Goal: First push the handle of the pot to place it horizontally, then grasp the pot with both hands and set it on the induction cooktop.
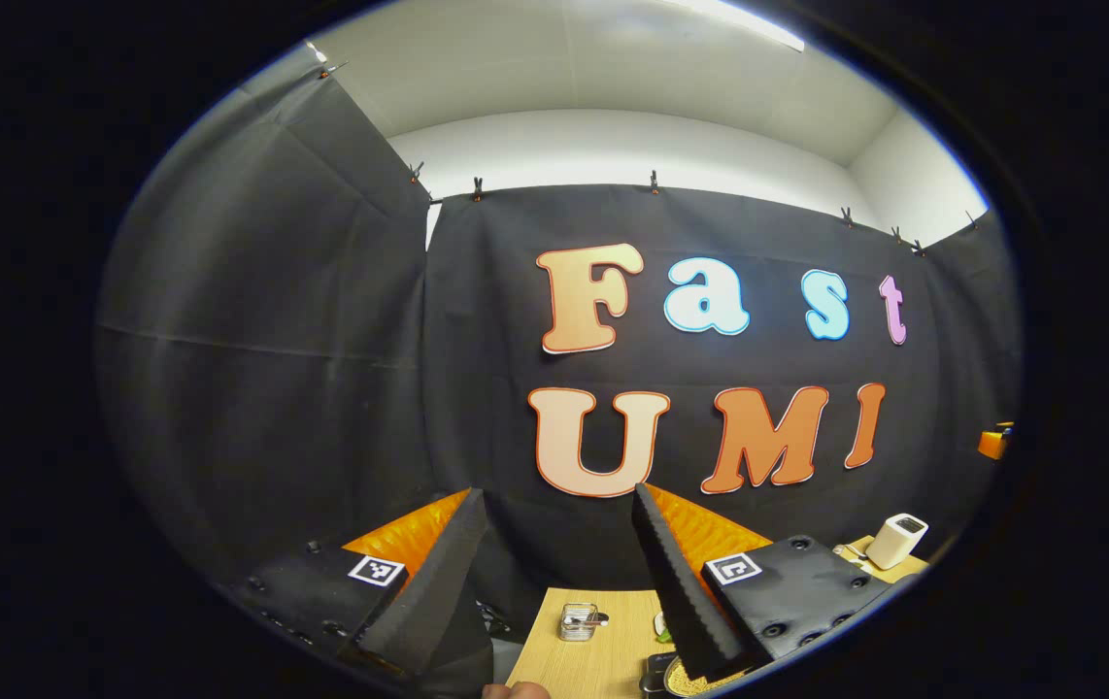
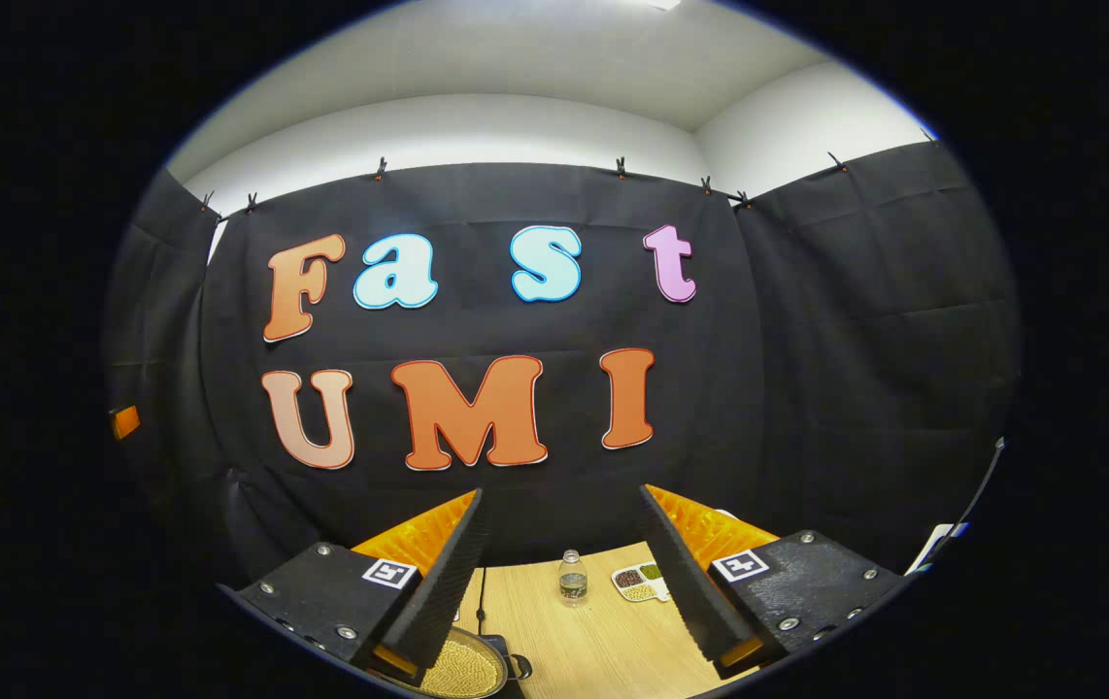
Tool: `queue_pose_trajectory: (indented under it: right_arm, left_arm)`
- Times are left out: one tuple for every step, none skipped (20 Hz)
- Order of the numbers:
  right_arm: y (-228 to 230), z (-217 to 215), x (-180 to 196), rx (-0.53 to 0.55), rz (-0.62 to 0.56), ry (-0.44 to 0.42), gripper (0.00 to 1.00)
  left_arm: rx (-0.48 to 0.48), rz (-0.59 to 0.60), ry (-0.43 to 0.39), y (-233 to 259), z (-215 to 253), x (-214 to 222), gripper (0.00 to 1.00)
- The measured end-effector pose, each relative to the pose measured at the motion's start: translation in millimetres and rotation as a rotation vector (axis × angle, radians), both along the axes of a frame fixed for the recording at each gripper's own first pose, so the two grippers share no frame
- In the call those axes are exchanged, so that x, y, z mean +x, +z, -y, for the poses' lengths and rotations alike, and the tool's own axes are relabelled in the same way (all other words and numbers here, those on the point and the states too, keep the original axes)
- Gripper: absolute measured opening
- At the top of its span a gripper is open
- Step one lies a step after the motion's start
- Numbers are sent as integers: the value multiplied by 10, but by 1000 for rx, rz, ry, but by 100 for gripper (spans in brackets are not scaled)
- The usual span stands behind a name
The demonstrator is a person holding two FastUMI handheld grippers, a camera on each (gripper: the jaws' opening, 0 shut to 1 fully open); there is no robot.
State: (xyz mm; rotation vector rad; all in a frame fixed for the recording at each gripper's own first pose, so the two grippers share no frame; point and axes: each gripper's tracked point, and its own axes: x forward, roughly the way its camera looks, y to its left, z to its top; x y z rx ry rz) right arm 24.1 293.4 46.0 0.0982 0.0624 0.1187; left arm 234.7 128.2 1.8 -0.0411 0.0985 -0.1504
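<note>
Grippers are hovering high above the table, both aimed at the booth wall. In the left gripper view, the left gripper (image 1: pixel 559 582) is holding its fingers spread wide, pinching nothing; the pot (image 1: pixel 686 680) is peeking in at the bottom edge, right of centre, beside a small glass jar (image 1: pixel 578 621) on the wooden table (image 1: pixel 603 655). In the right gripper view, the right gripper (image 2: pixel 564 582) is likewise gaping apart and empty, with the pot (image 2: pixel 462 670) sitting at the lower left, filled with pale grains. That filling is likely making it heavy and prone to spilling, so gripping its rigid rim at opposite sides and keeping it level looks wisest.
</note>
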Motion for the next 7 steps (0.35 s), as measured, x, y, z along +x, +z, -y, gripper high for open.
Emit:
queue_pose_trajectory:
  right_arm:
    - [-1, -2, 1, -2, 2, 0, 95]
    - [-1, 0, 0, -3, 3, -1, 95]
    - [1, -4, -5, -2, 3, -1, 95]
    - [0, -2, -15, 0, 3, 0, 87]
    - [-4, -2, -15, 2, 2, 1, 87]
    - [-12, 2, -22, 2, -1, 0, 87]
    - [-20, -4, -22, 1, -3, 1, 87]
  left_arm:
    - [-1, 0, 0, 8, 7, -2, 97]
    - [-3, 0, 1, 9, -3, -2, 97]
    - [-4, 1, 0, 7, -2, -16, 97]
    - [-6, 1, -1, 3, 3, -18, 97]
    - [-7, 0, -1, -1, -1, -21, 97]
    - [-8, -1, -2, -6, -4, -27, 97]
    - [-8, -2, -2, -5, 4, -30, 97]
